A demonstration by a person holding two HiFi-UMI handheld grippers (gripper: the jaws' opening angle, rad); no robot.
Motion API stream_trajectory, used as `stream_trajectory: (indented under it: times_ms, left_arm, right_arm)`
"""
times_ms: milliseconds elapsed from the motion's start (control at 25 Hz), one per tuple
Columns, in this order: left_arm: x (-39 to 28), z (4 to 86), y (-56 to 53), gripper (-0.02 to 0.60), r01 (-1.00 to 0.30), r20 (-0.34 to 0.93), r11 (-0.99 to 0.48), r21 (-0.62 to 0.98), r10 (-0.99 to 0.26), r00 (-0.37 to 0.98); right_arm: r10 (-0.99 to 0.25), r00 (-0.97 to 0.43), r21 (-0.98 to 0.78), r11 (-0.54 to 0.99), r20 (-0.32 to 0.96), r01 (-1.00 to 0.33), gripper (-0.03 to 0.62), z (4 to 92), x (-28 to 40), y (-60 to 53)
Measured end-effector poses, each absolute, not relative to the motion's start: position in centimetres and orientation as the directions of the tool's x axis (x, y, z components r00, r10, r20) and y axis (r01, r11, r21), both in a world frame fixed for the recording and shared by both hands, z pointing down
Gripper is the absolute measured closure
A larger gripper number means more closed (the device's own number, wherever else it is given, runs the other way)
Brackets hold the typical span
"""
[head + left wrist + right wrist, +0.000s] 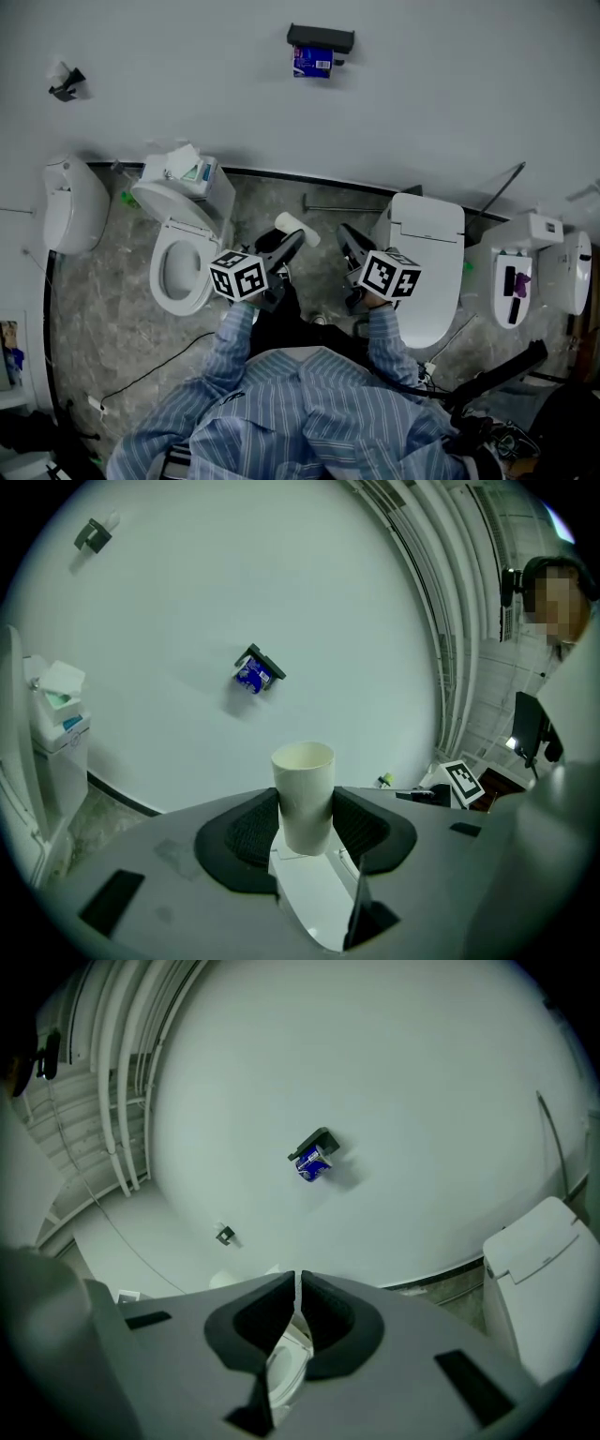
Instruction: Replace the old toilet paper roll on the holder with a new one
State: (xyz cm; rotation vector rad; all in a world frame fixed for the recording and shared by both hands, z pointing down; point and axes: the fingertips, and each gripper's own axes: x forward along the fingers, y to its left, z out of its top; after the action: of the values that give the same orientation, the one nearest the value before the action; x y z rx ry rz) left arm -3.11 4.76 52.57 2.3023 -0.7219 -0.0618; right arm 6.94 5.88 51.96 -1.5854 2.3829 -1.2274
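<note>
We held the hollow white cardboard tube [303, 785] pinched in the left gripper [305, 825], the right gripper [297, 1309] closed empty, and feared the tube's smooth wall slipping free.

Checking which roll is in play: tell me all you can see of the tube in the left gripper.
The tube is a bare off-white cardboard-looking core, no paper on it, hollow, open end showing. It sticks out past the left gripper's dark ribbed pads, which clamp its lower half from both sides; nothing else touches it.

Blue-and-white striped shirt [309, 417]
</note>
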Motion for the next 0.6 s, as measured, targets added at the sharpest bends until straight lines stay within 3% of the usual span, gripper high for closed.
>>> stream_trajectory:
  times_ms: [600]
  left_arm:
    - [-4.6,52.7,14.1,0.4,-0.492,0.172,-0.592,0.638,-0.513,0.841]
  right_arm:
    - [-0.731,-0.547,-0.615,0.222,0.408,-0.756,0.566,53.9,2.7,14.6]
